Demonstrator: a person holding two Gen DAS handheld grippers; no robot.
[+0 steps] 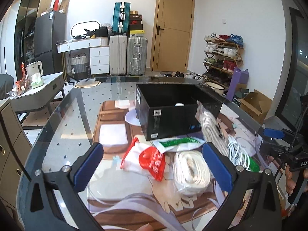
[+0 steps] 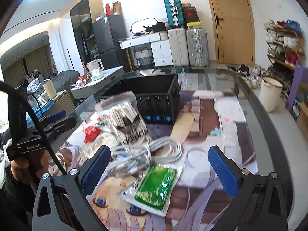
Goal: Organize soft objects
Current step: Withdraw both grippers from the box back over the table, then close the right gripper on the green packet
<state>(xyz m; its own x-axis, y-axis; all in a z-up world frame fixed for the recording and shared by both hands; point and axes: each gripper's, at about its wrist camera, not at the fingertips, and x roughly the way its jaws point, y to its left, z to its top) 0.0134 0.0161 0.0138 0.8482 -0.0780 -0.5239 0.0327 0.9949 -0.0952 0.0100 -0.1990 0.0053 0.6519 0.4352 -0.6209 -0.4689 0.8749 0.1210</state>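
Note:
A black open box [image 1: 173,113] stands on the glass table; it also shows in the right wrist view [image 2: 154,98]. In front of it lie a red and white pouch [image 1: 148,159], a green and white packet [image 1: 177,143], a bagged white roll [image 1: 190,170], a bagged striped cloth [image 1: 209,121] and coiled white cable [image 1: 237,151]. My left gripper [image 1: 154,165] is open above the pouch and roll. My right gripper [image 2: 159,169] is open above the cable [image 2: 154,152] and a green packet [image 2: 156,188]. The striped bag [image 2: 127,121] leans by the box, blurred.
A printed mat [image 1: 115,132] covers the table's middle, with a white disc [image 1: 131,117] beside the box. The table's curved dark edge [image 2: 269,134] runs on the right. A side table with a kettle [image 1: 34,71], suitcases [image 1: 127,55] and a shoe rack [image 1: 223,57] stand beyond.

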